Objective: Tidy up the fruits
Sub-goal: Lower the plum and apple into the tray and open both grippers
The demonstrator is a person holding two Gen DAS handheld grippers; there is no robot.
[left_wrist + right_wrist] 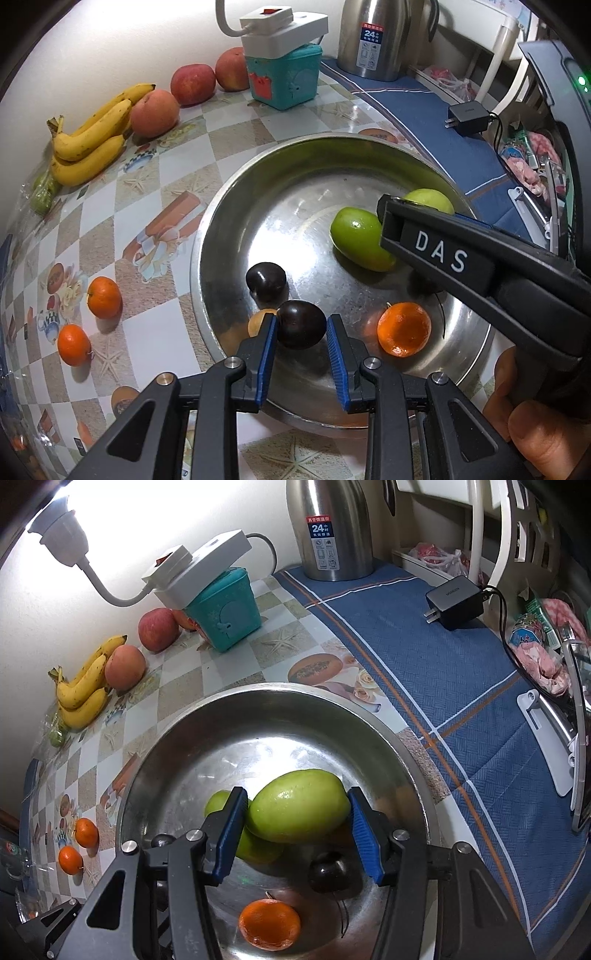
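My left gripper (301, 322) is shut on a dark plum (300, 334), held low over the near side of the steel bowl (207, 236). My right gripper (296, 799) is shut on a large green fruit (299, 806) above the bowl (155, 768); in the left wrist view it reaches in from the right (399, 218). Lying in the bowl are a second green fruit (356, 240), another dark plum (266, 282), a tangerine (404, 328) and a small pale yellow fruit (258, 321).
On the patterned tablecloth left of the bowl lie two tangerines (104, 297) (74, 345). Bananas (88, 147) and three red apples (155, 112) line the wall. Behind stand a teal box (284, 79), a steel flask (376, 37) and a black charger (467, 116).
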